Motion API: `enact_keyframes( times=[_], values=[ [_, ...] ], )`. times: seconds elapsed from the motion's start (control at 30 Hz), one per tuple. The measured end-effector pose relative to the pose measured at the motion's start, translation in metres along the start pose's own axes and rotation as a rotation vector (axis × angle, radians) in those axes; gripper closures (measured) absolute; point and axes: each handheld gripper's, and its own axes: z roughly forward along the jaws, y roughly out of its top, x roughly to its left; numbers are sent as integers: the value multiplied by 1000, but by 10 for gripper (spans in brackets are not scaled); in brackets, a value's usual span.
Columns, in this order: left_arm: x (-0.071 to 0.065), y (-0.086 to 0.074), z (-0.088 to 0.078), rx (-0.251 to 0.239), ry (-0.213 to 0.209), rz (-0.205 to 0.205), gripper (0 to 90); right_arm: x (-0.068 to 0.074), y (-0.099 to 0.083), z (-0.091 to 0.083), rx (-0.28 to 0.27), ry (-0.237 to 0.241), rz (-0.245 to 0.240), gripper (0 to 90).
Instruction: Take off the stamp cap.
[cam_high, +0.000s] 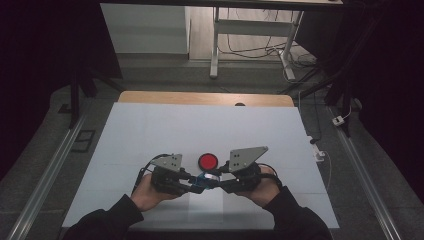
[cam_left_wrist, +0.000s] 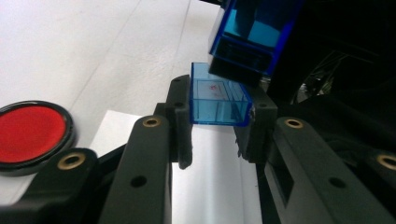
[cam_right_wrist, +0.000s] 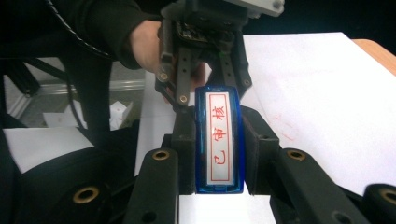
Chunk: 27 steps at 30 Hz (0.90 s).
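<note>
Near the front middle of the white table (cam_high: 150, 130), the person's two hands bring both tools together. The left gripper (cam_left_wrist: 219, 128) pinches a clear blue cap (cam_left_wrist: 218, 100) between its black pads; in the left gripper view the cap sits squarely across the gap, its open side tilted up toward the piece above it. The right gripper (cam_right_wrist: 219, 149) clamps a blue stamp body (cam_right_wrist: 218, 144), its long sides pressed by the pads; the white label on its face carries red characters inside a red frame. In the left gripper view this stamp body (cam_left_wrist: 252, 35) hangs just above the cap, its lower edge touching or nearly touching the cap's far rim; I cannot tell which. From the high view the two blue pieces (cam_high: 204, 178) meet between the grippers. A round red ink pad (cam_high: 208, 161) in a black rim lies on the table just beyond them, apart from both tools.
</note>
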Motion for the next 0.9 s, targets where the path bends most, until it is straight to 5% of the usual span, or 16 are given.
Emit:
enact_keyframes(
  times=[0.47, 0.9],
  values=[
    [-6, 0, 4, 105, 122, -6, 687, -5, -3, -3, 3, -63, 40, 705],
    [-12, -2, -3, 118, 188, -41, 687, -8, -5, -3, 8, -96, 77, 704]
  ],
)
